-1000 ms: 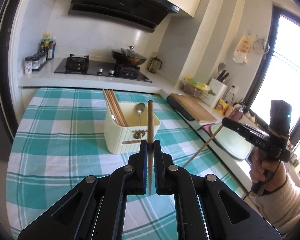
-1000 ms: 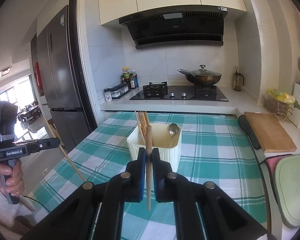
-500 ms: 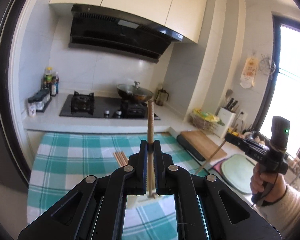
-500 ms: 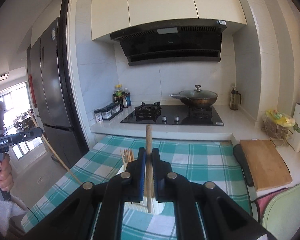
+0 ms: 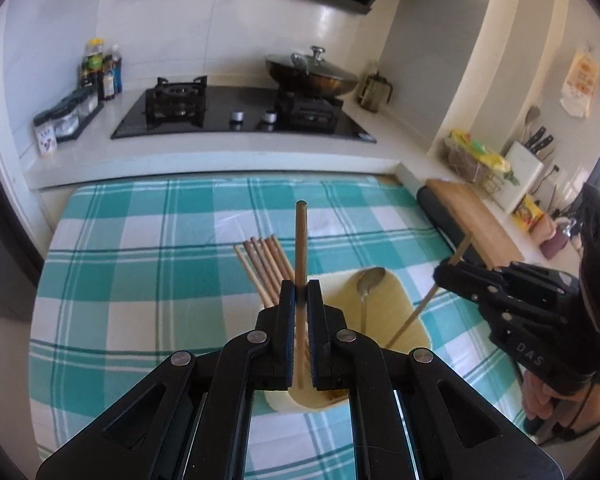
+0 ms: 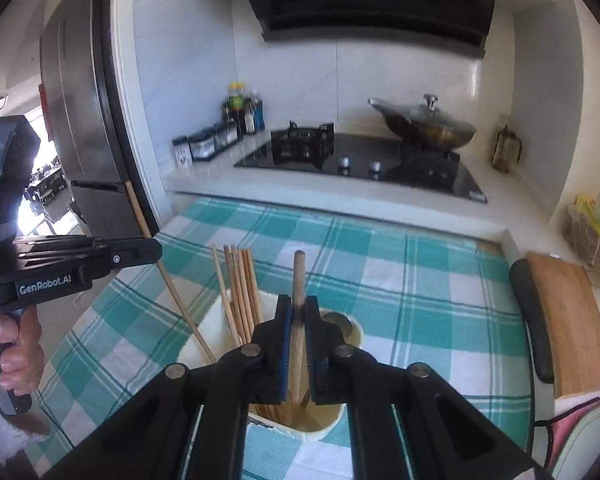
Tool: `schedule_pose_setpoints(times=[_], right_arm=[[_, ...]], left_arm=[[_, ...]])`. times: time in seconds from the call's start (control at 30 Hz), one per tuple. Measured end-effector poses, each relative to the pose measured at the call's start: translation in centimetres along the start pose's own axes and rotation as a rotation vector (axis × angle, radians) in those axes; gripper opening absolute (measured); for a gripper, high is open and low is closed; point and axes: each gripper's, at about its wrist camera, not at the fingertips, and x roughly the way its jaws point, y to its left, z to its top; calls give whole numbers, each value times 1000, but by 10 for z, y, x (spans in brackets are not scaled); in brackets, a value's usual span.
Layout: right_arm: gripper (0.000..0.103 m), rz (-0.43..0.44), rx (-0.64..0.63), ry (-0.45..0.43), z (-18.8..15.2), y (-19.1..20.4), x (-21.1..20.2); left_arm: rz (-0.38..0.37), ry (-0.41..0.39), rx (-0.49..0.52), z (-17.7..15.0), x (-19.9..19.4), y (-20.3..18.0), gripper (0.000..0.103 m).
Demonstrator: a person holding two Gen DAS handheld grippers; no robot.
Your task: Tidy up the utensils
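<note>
Each claw is clamped on a single wooden chopstick above the cream utensil holder (image 5: 404,320) that stands on the table (image 5: 140,264) with its teal checked cloth. In the left wrist view the left claw (image 5: 300,300) pinches its chopstick (image 5: 301,248) upright, and the right claw (image 5: 446,276) shows at the right edge, its chopstick (image 5: 424,304) slanting down with the lower end inside the holder's rim. Only this view shows the metal spoon (image 5: 370,284) standing in the holder's far compartment. The right wrist view shows the right claw (image 6: 298,320) closed on its chopstick (image 6: 298,320), and the left claw (image 6: 152,250) at the left edge with a hand (image 6: 16,356) on its grip. The bundle of chopsticks (image 6: 240,296) leans in the holder's left compartment. Only this view takes in the refrigerator (image 6: 80,120) at the left.
</note>
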Motion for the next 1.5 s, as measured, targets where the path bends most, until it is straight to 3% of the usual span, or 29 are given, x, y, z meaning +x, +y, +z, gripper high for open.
schedule_pose_setpoints(times=[0.1,0.2,0.27,0.33,0.37,0.4,0.43,0.47,0.53,0.6,0.67,0.77,0.87,1.0,1.07,1.23,1.5], right_arm=[[7,19,18,89,1,-4,34],[13,11,75,52,-1,-11,34],[13,12,117,-10,0,-18,15],[15,2,103,-93,2,-14,-18],[26,-10,89,-140,2,-10,-37],[45,-26,81,-185,3,-8,-55],[53,-44,78,-236,2,-4,-77],[60,-56,79,-289,-1,0,-98],[61,-82,77,-366,-9,11,-135],[75,-105,79,-402,-23,22,-162],[81,-105,80,-437,-46,34,-183],[89,-103,66,-441,-88,52,-199],[89,-124,51,-395,-123,68,-203],[90,-133,62,-339,-149,77,-209],[90,-141,72,-331,-158,80,-214],[90,-200,44,-308,-163,93,-223],[90,-230,98,-271,-162,96,-232]], left_arm=[[33,33,9,-3,10,-5,7],[57,-11,12,-7,-14,-4,36],[109,-93,42,-8,-49,-8,63],[177,-186,86,-11,-87,-16,80],[213,-233,107,-15,-106,-21,93],[255,-284,125,-21,-126,-28,100],[291,-337,137,-28,-144,-35,103],[323,-378,141,-36,-158,-40,103],[360,-424,142,-55,-180,-53,103],[369,-470,98,-76,-197,-62,103],[389,-511,48,-101,-211,-72,103],[377,-485,15,-126,-218,-81,103],[354,-427,15,-145,-216,-85,103],[455,-400,33,-167,-214,-92,103],[452,-379,14,-173,-214,-90,103],[422,-344,-15,-182,-220,-87,103],[475,-337,-16,-185,-228,-92,103]])
